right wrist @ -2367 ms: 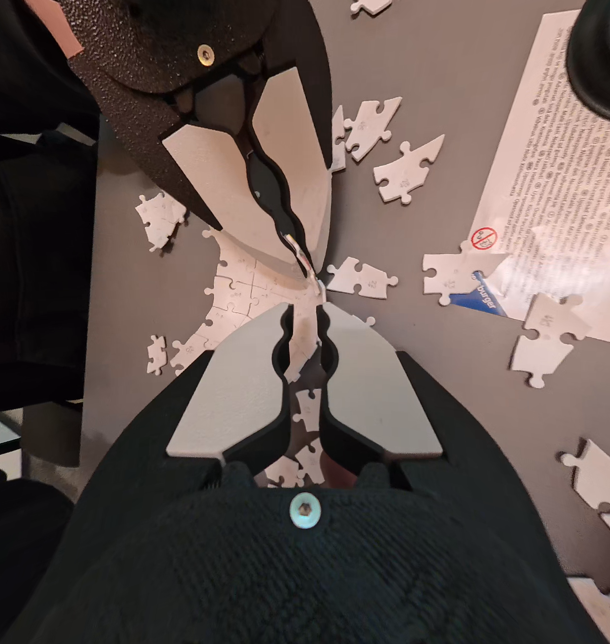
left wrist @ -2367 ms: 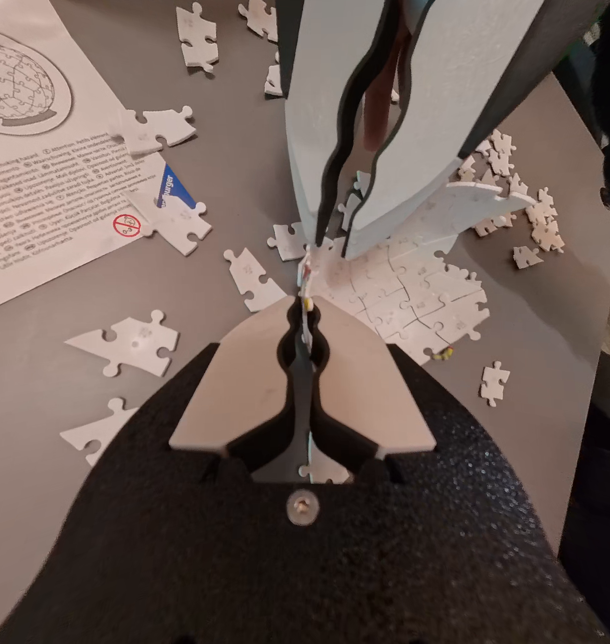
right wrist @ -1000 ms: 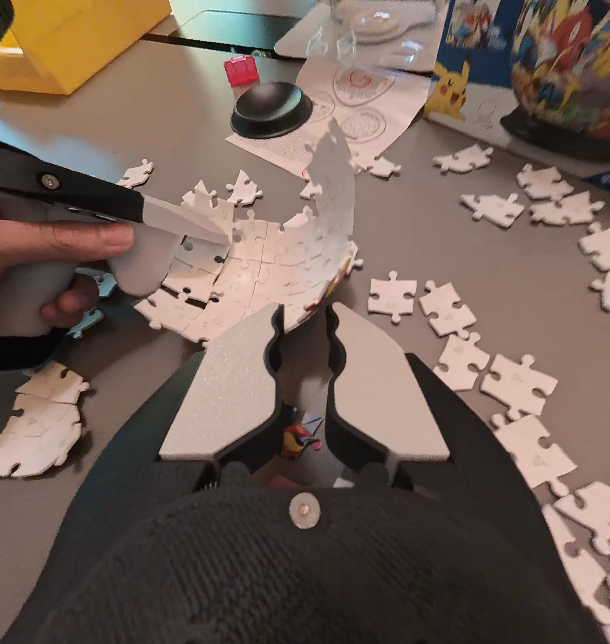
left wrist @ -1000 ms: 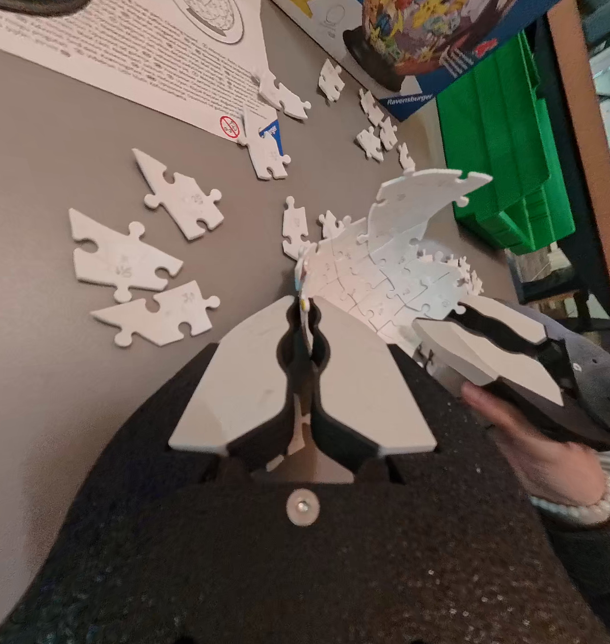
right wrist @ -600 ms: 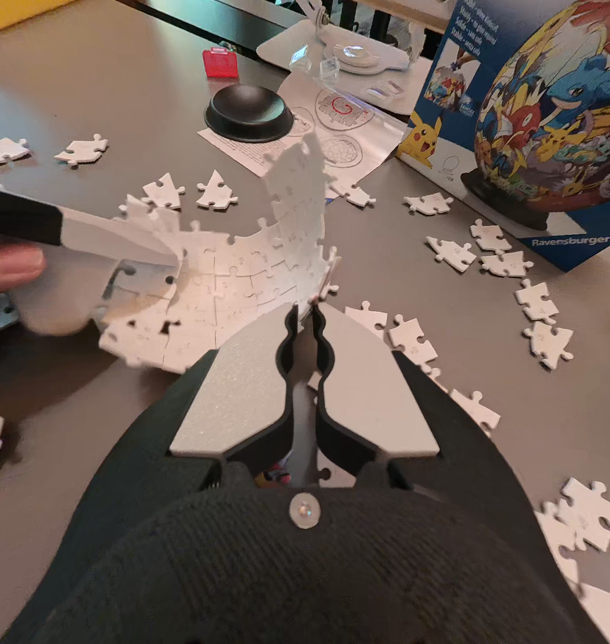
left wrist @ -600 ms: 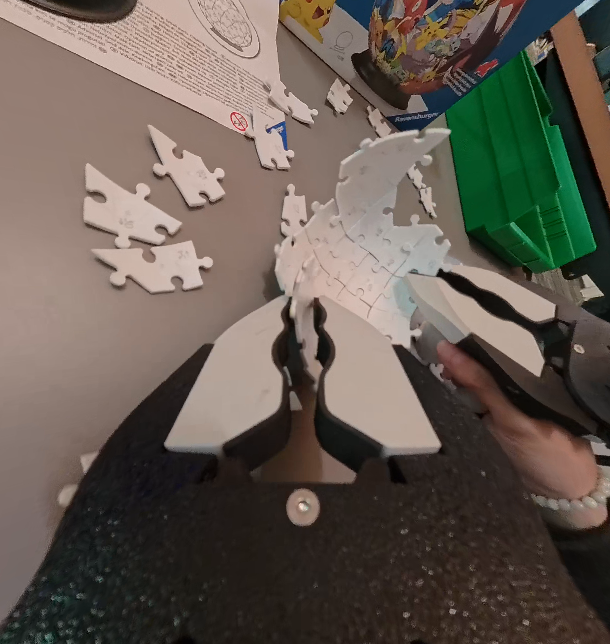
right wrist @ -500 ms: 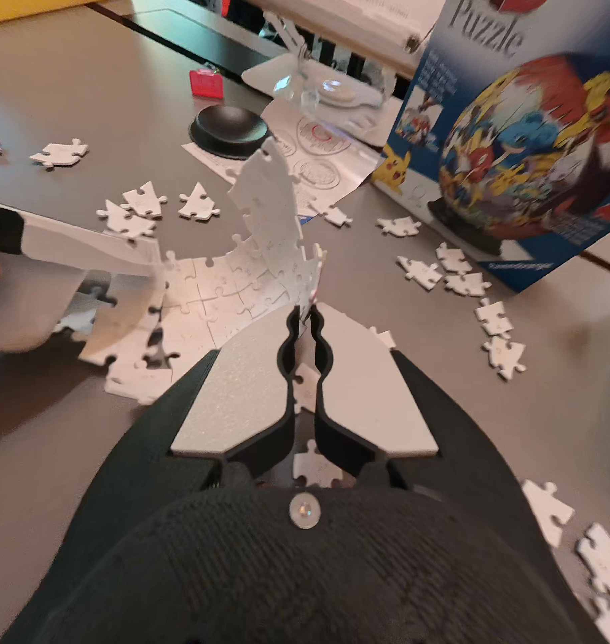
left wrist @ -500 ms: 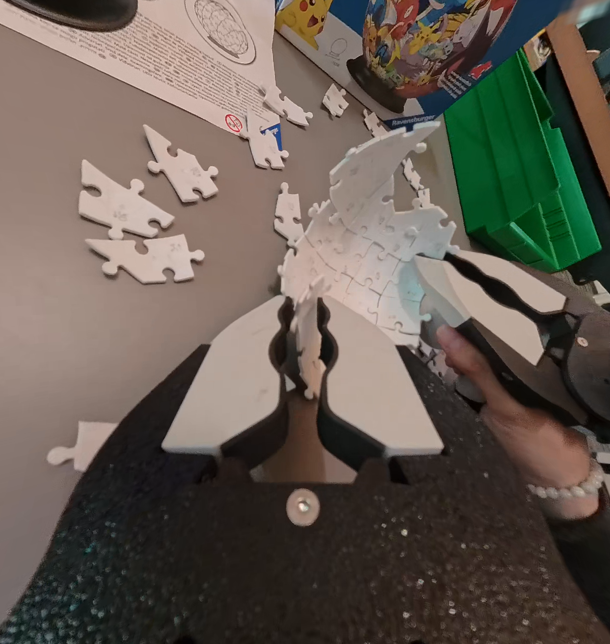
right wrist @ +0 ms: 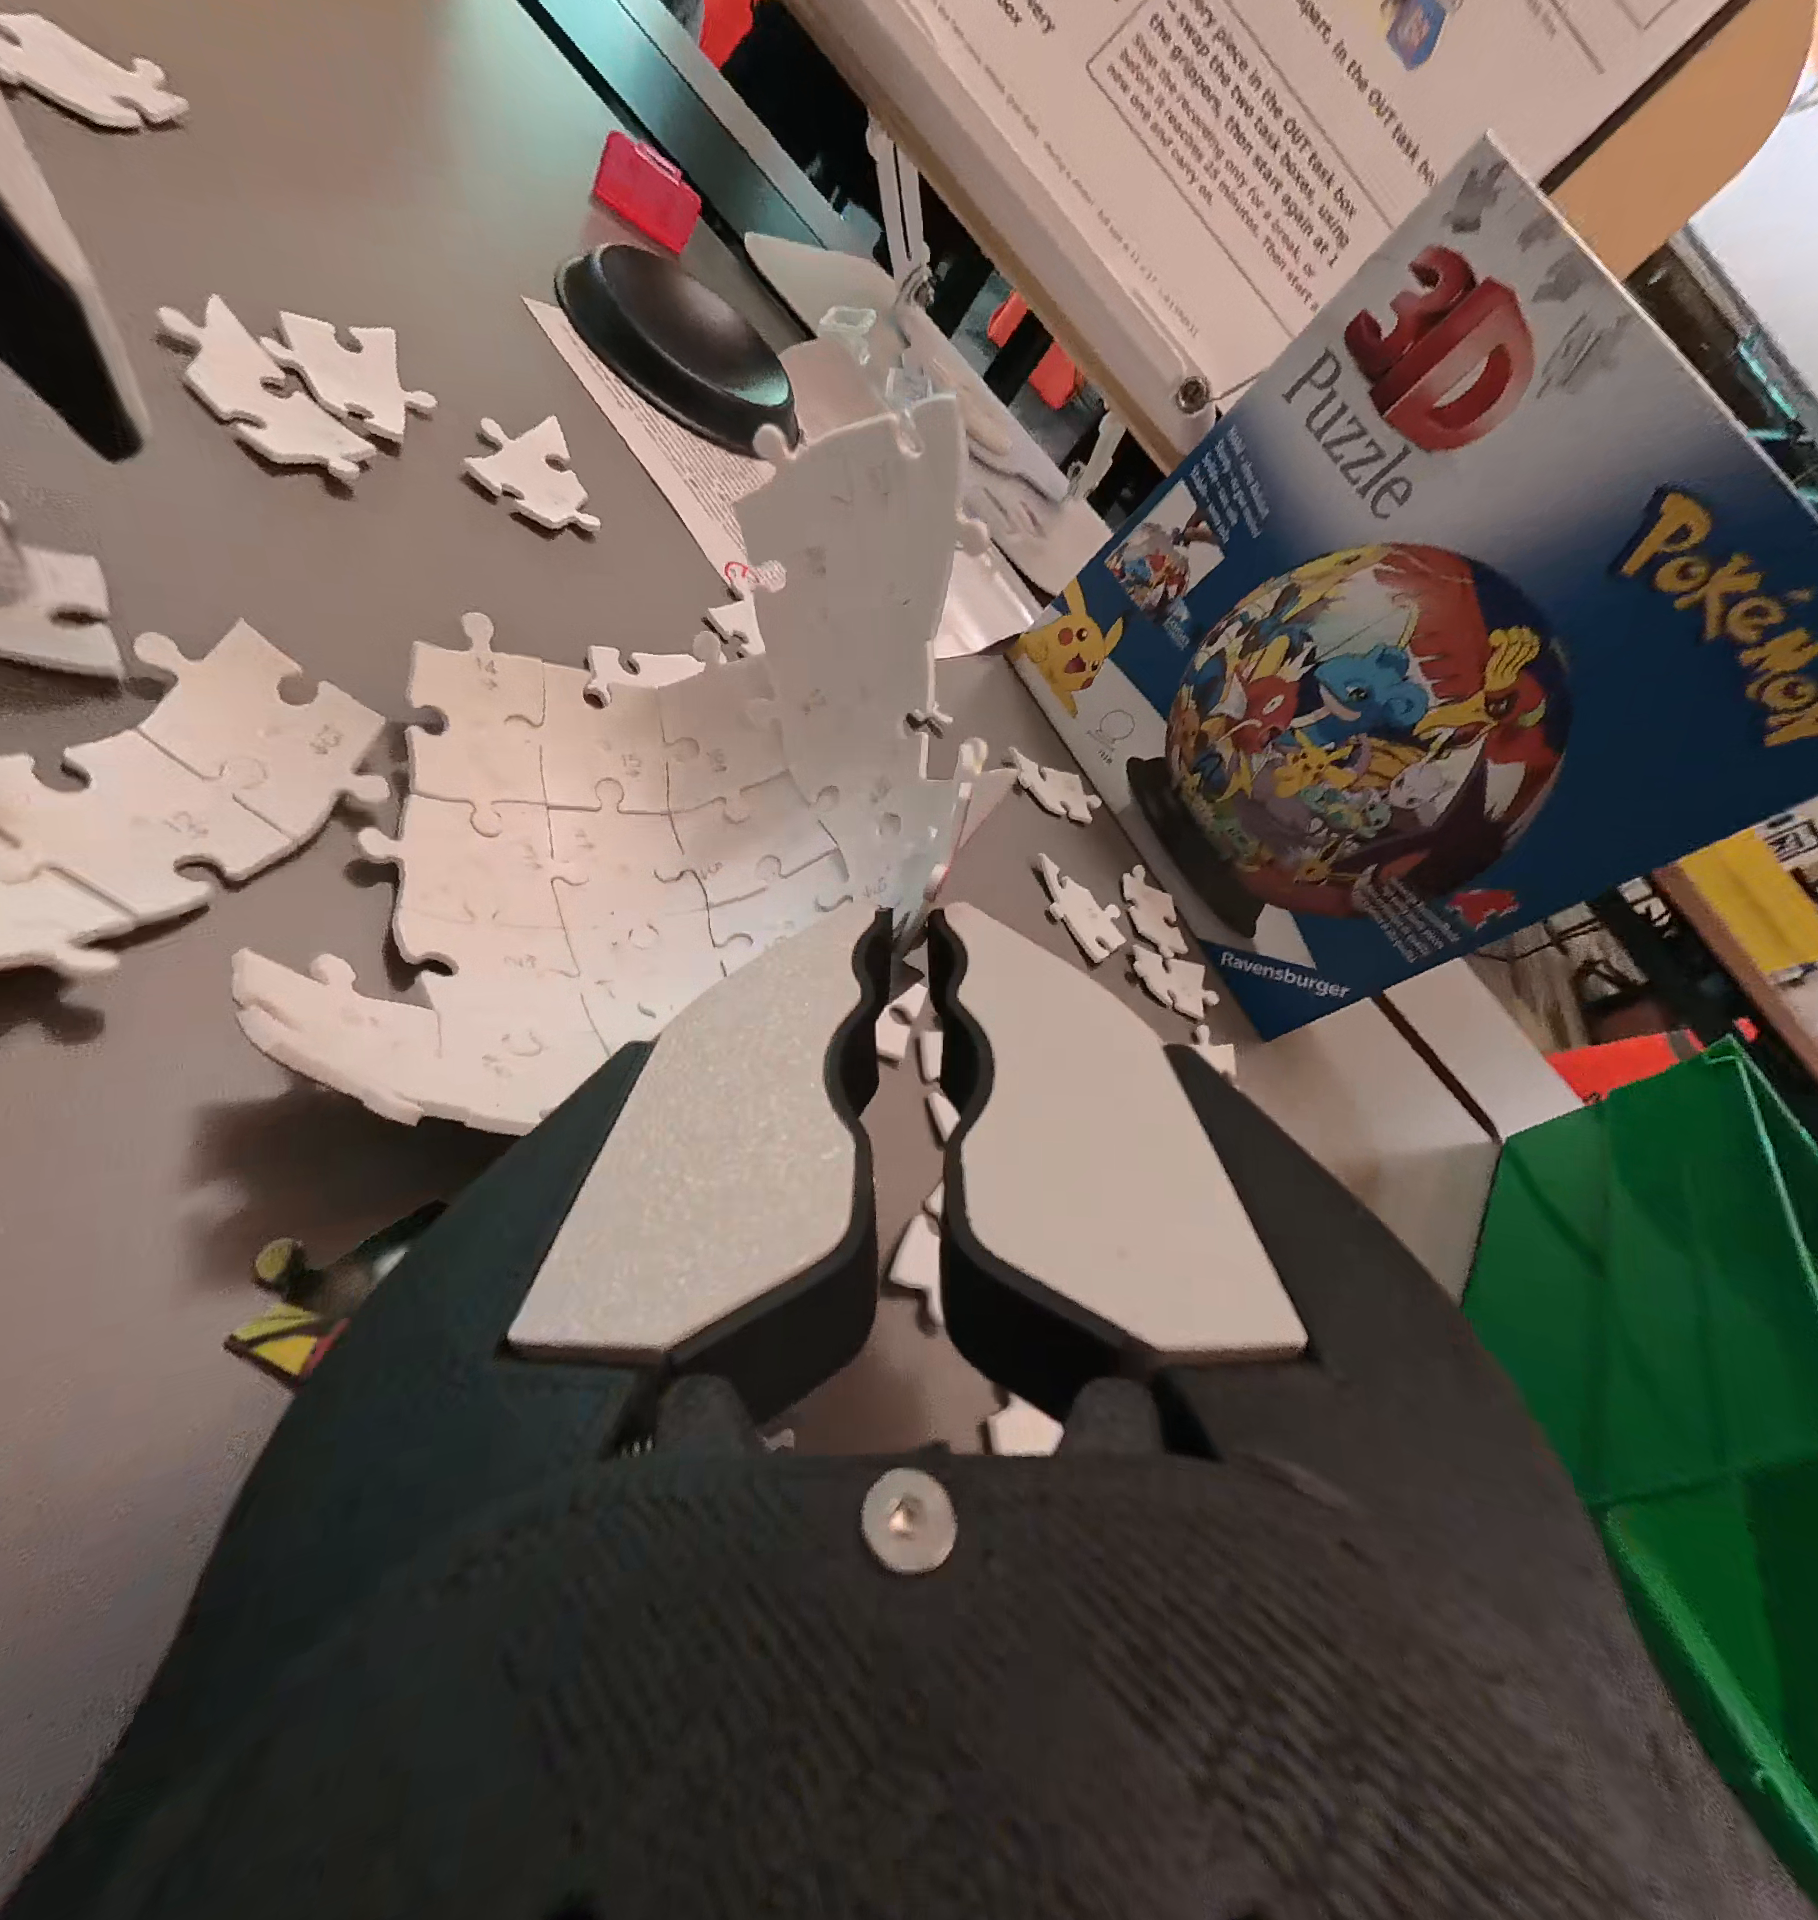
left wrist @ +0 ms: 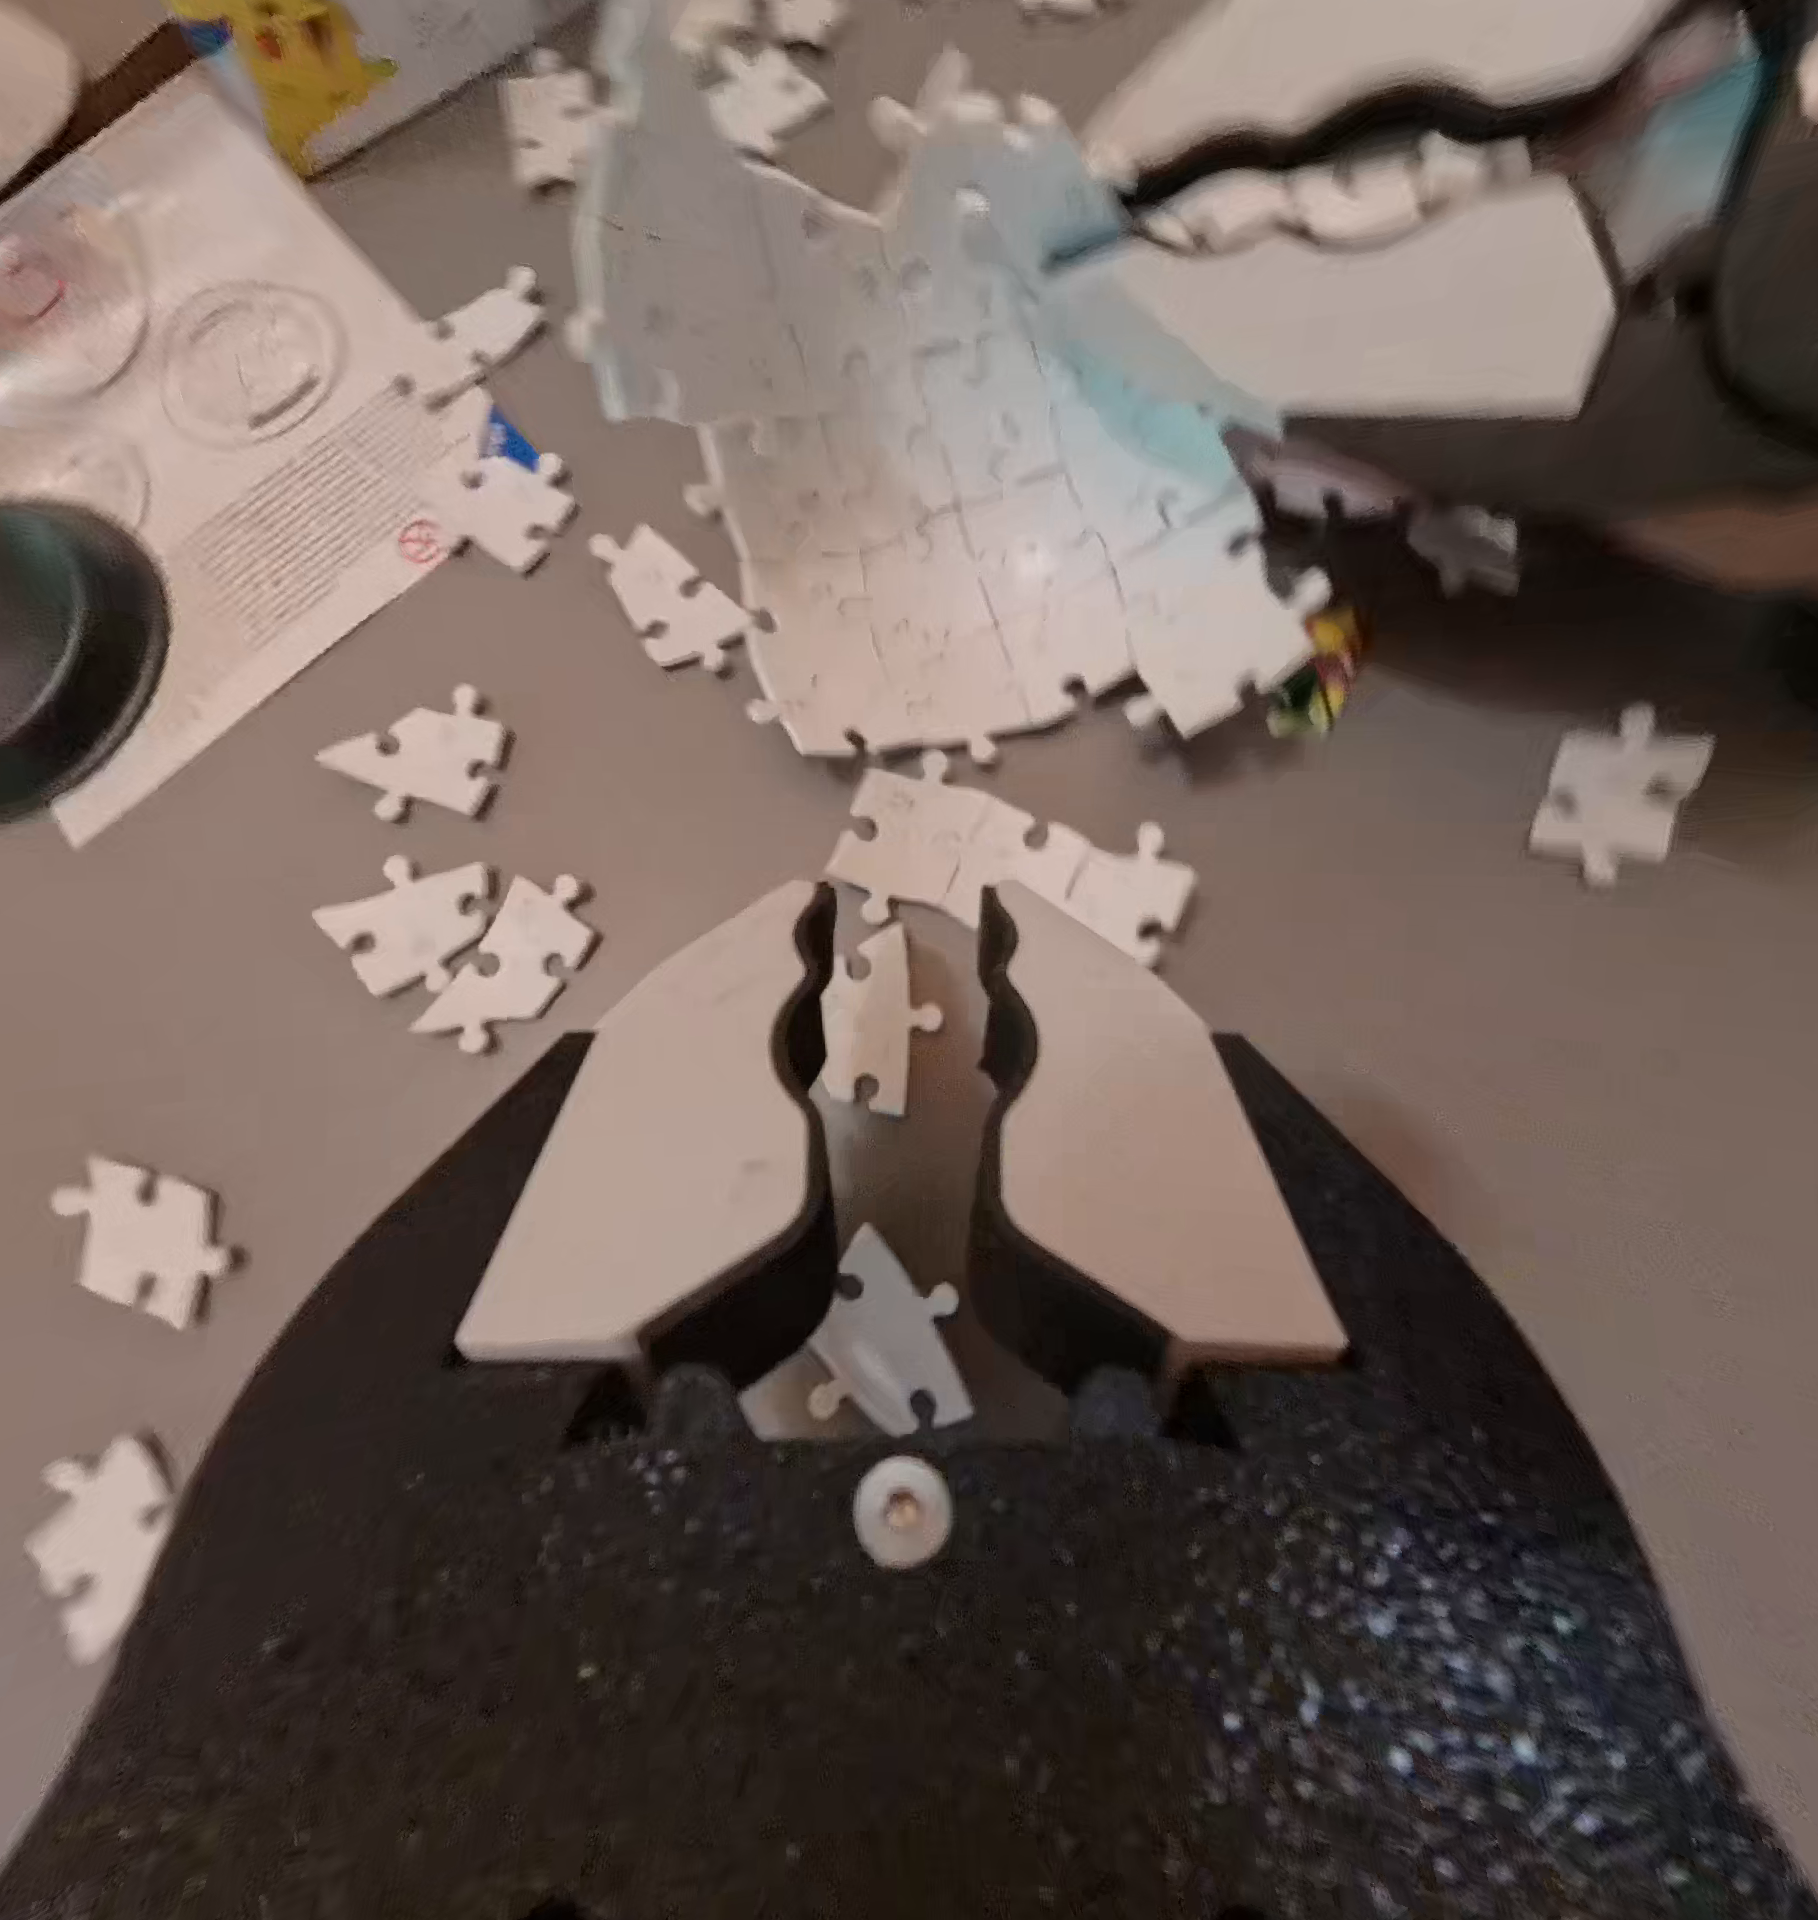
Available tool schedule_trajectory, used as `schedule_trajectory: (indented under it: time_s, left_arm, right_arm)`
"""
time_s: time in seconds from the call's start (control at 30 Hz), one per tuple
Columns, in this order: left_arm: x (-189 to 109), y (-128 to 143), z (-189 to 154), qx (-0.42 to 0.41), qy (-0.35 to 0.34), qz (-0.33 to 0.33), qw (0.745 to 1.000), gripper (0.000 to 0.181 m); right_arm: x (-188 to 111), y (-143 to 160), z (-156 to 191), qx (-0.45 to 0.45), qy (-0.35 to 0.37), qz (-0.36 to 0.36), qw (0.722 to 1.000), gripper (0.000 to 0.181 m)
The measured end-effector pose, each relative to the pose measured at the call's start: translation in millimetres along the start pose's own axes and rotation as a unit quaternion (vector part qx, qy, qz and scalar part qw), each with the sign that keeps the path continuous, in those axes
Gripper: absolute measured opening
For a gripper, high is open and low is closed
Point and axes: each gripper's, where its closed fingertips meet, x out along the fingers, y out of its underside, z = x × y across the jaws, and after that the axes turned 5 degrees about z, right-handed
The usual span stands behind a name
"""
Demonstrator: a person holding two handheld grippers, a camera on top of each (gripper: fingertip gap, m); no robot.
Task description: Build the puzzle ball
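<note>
Left wrist view: the left gripper (left wrist: 905, 909) hangs over the grey table (left wrist: 1507, 1039) with its jaws well apart and nothing between the pads; loose white puzzle pieces show through the gap, among them a wedge-shaped piece (left wrist: 869, 1023) lying on the table. Just ahead of the fingertips lies a short joined strip of pieces (left wrist: 998, 852). Beyond it sits the curved, partly built puzzle ball shell (left wrist: 946, 499), white inner face up, one tall segment rising at its far side. The view is blurred by motion. At upper right the right gripper (left wrist: 1113, 197) meets the shell's far edge.

Right wrist view: the right gripper (right wrist: 910, 920) has its jaws nearly together, pinching the near rim of the shell (right wrist: 593, 821), which curves upward into a standing segment. A separate curved section (right wrist: 157, 790) lies to the left, close to the shell. Loose pieces (right wrist: 281, 390) are scattered across the table. Farther back stand a black round stand (right wrist: 676, 343) on an instruction sheet (right wrist: 697, 468), the puzzle box (right wrist: 1456, 623) and, at lower right, a green bin (right wrist: 1694, 1299).
</note>
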Motion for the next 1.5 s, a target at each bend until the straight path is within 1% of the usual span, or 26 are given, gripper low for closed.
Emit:
schedule_trajectory:
  time_s: [0.03,0.1,0.2,0.33,0.47,0.73,0.8,0.83,0.9,1.0,1.07,1.17,1.23,1.3,1.37,1.43,1.5]
  left_arm:
    - [1,4,-4,0.028,0.006,0.016,0.999,0.024]
    - [3,9,-10,0.047,0.014,0.044,0.998,0.017]
    - [10,14,-18,0.038,0.023,0.069,0.997,0.012]
    - [17,16,-29,0.025,0.028,0.084,0.996,0.013]
    - [20,18,-37,-0.006,0.024,0.082,0.996,0.014]
    - [17,21,-41,-0.119,-0.041,0.053,0.991,0.01]
    - [17,21,-41,-0.133,-0.051,0.045,0.989,0.01]
    - [17,21,-40,-0.127,-0.055,0.044,0.989,0.011]
    - [13,20,-34,-0.111,-0.072,0.04,0.99,0.021]
    - [3,10,-28,-0.09,-0.072,0.005,0.993,0.022]
    - [-1,12,-22,-0.087,-0.076,0.011,0.993,0.022]
    - [-5,17,1,-0.089,-0.114,0.021,0.989,0.032]
    - [-7,10,17,-0.092,-0.119,-0.007,0.989,0.037]
    - [-6,-6,28,-0.071,-0.101,-0.05,0.991,0.042]
    - [-1,-23,32,-0.026,-0.058,-0.093,0.994,0.037]
    - [9,-31,28,0.005,0.01,-0.101,0.995,0.031]
    - [22,-33,23,0.014,0.075,-0.094,0.993,0.031]
  right_arm:
    - [-1,1,0,-0.008,0.001,-0.001,1.0,0.007]
    - [-3,0,0,-0.027,0.009,-0.012,1.0,0.006]
    - [-8,-2,5,-0.054,0.009,-0.027,0.998,0.007]
    - [-13,-6,11,-0.083,0.016,-0.042,0.996,0.007]
    - [-16,-8,16,-0.111,0.022,-0.045,0.993,0.007]
    - [-20,-16,20,-0.167,0.052,-0.059,0.983,0.007]
    - [-21,-18,21,-0.183,0.059,-0.063,0.979,0.007]
    - [-21,-18,22,-0.19,0.063,-0.063,0.978,0.007]
    - [-22,-21,22,-0.205,0.073,-0.067,0.974,0.007]
    - [-25,-25,23,-0.219,0.085,-0.077,0.969,0.007]
    - [-25,-27,24,-0.228,0.089,-0.081,0.966,0.007]
    - [-26,-30,25,-0.234,0.094,-0.086,0.964,0.007]
    - [-27,-30,25,-0.237,0.096,-0.088,0.963,0.007]
    - [-27,-32,25,-0.235,0.096,-0.093,0.963,0.007]
    - [-27,-32,25,-0.229,0.094,-0.096,0.964,0.007]
    - [-27,-33,25,-0.222,0.089,-0.1,0.966,0.007]
    - [-28,-33,26,-0.215,0.086,-0.104,0.967,0.007]
